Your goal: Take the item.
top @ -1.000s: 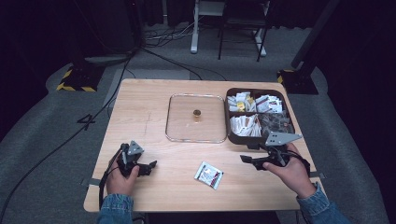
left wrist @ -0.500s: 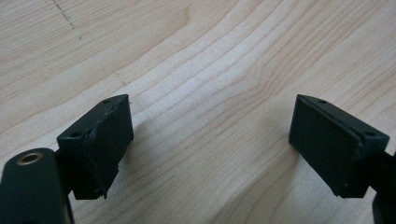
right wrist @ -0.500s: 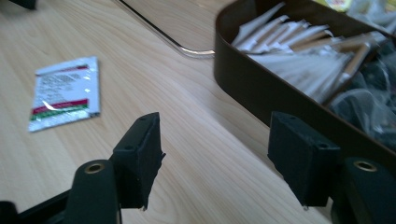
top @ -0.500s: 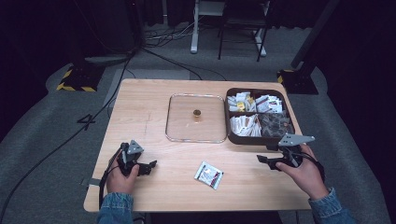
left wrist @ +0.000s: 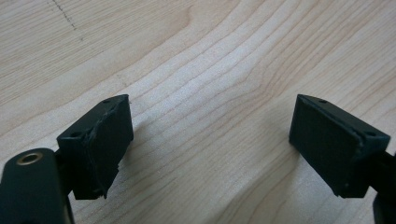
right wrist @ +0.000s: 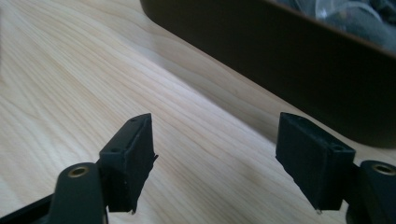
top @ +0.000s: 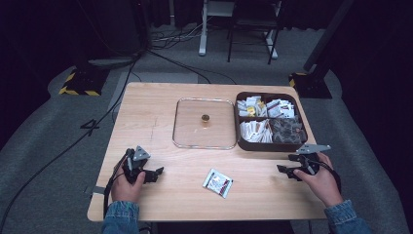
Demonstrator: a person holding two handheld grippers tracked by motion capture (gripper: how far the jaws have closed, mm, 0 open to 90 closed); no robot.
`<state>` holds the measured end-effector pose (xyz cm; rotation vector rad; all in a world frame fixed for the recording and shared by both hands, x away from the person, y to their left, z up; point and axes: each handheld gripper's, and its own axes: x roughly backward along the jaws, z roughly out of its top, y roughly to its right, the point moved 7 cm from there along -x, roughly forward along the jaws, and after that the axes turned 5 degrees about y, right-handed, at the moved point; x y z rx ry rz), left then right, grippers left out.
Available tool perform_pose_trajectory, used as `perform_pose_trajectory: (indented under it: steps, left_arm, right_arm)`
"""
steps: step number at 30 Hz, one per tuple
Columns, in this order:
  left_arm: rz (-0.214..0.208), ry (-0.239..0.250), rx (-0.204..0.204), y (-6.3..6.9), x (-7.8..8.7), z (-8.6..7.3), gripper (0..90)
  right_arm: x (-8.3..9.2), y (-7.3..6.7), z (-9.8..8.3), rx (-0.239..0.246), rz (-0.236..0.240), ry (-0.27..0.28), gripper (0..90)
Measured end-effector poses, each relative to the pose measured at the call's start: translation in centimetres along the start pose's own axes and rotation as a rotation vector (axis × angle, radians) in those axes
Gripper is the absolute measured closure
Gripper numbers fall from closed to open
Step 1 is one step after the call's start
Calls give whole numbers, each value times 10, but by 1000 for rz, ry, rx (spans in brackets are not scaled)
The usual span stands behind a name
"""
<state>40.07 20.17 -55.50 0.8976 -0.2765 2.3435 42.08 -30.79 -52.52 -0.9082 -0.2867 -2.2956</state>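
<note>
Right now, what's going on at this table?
A person holds a pair of tongs in each hand at a wooden table. The left tongs rest open near the front edge with nothing between them. The right tongs, just in front of the dark compartment tray, have just been opening and are empty too. A small sachet lies on the table between the hands, untouched. The tray's clear lid lies beside it.

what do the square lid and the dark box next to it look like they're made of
Square lid: clear, glossy, likely glass or acrylic; the wood grain shows through it, and it has a small brass-coloured knob.
Dark box: matte dark brown, probably plastic, judging by smooth rounded walls.
</note>
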Motion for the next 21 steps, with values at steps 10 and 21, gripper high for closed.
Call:
perform_pose_trajectory:
  steps: [10,21]
  left_arm:
    - [-1,1,-1,0,0,0,140]
    - [2,-3,2,0,0,0,136]
  right_arm:
    - [-10,8,-19,3,-35,-17,238]
    - [-16,11,-23,20,-27,63,57]
